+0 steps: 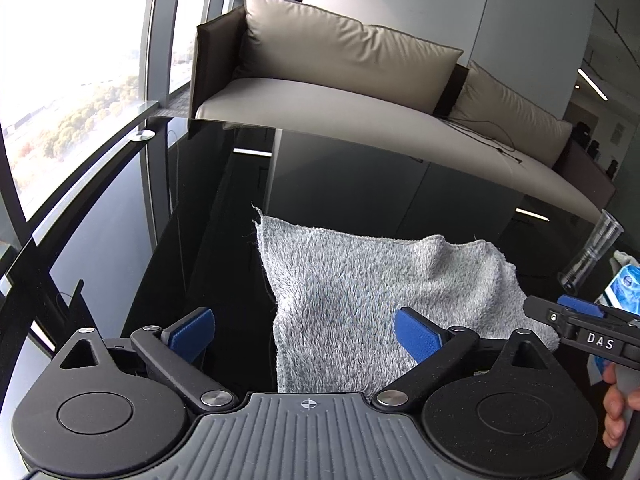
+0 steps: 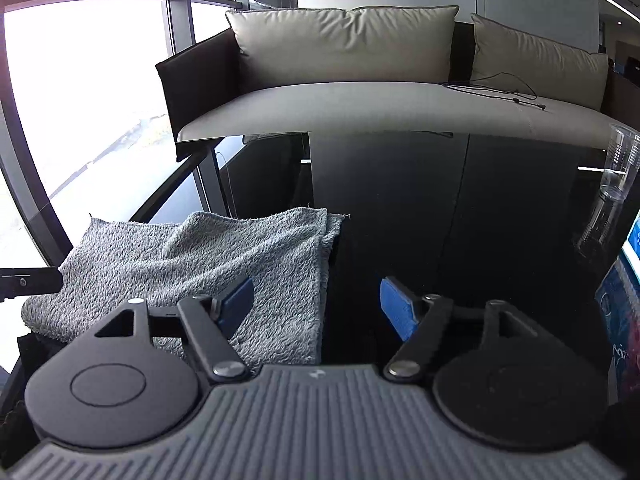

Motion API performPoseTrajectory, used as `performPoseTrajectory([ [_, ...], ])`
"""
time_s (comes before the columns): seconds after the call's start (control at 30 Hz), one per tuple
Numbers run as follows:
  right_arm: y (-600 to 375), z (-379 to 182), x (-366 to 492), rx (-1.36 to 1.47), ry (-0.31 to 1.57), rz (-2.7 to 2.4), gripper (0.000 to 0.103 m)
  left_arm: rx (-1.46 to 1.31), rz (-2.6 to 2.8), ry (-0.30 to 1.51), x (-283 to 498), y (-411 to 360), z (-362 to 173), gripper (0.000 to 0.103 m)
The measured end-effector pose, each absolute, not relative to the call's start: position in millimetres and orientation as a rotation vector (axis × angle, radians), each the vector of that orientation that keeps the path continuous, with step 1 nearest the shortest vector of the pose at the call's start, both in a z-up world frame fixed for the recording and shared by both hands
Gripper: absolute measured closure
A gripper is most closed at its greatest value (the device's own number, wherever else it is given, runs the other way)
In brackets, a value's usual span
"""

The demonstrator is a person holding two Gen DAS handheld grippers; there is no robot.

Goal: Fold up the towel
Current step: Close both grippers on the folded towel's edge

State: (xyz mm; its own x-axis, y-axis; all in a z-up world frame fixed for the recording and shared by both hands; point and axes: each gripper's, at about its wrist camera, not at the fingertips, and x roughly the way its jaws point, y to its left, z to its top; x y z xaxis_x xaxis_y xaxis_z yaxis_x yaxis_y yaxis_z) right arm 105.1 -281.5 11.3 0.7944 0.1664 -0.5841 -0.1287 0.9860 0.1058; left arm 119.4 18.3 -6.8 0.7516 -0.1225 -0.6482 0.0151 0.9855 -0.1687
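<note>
On the glossy black tabletop (image 1: 192,240) lies a grey terry towel (image 1: 360,288), already doubled over: from the right wrist view its stacked layers show along the right edge, and a soft ridge runs across the upper layer. It rests flat apart from that hump, with frayed threads at its far corners.

Over its near edge hangs the left gripper (image 1: 306,336), jaws spread wide, nothing pinched between the blue pads (image 1: 416,338); one pad sits above the cloth, the other above bare table to the towel's left. The right gripper (image 2: 316,306) is at the towel's right edge, jaws apart and empty too, its left pad over the cloth and its right pad over the dark surface. In the left wrist view its black finger marked "DAS" reaches in from the right, with a person's fingers (image 1: 616,400) on the handle below it.

Farther right stands a clear plastic cup (image 2: 618,168), upright, and just nearer a blue-printed packet (image 1: 622,288). Beyond the table is a beige sofa (image 2: 360,116) with a thin black cable (image 2: 500,92) on its seat, and tall windows (image 1: 72,80) to the left.
</note>
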Motion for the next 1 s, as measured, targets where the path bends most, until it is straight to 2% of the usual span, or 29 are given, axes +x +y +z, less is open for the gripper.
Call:
performPoseTrajectory([
  [0.3, -282, 12, 94, 0.073, 0.650, 0.157, 0.030, -0.140, -0.085, 0.715, 111, 17, -9, 0.010],
  [0.43, -280, 13, 89, 0.064, 0.652, 0.161, 0.032, -0.136, -0.084, 0.723, 108, 17, -9, 0.029],
  [0.47, -280, 13, 89, 0.063, 0.651, 0.163, 0.036, -0.132, -0.083, 0.723, 108, 17, -9, 0.035],
  [0.67, -277, 11, 84, 0.051, 0.670, 0.157, 0.058, -0.121, -0.107, 0.726, 105, 15, -10, 0.051],
  [0.83, -278, 9, 82, 0.060, 0.687, 0.168, 0.066, -0.119, -0.109, 0.729, 102, 15, -11, 0.055],
  [0.9, -278, 9, 81, 0.061, 0.693, 0.172, 0.072, -0.115, -0.113, 0.730, 101, 14, -12, 0.062],
  [0.97, -279, 8, 81, 0.067, 0.696, 0.172, 0.075, -0.106, -0.120, 0.730, 100, 14, -12, 0.073],
  [1.0, -279, 8, 80, 0.068, 0.697, 0.174, 0.078, -0.100, -0.119, 0.728, 99, 13, -12, 0.074],
])
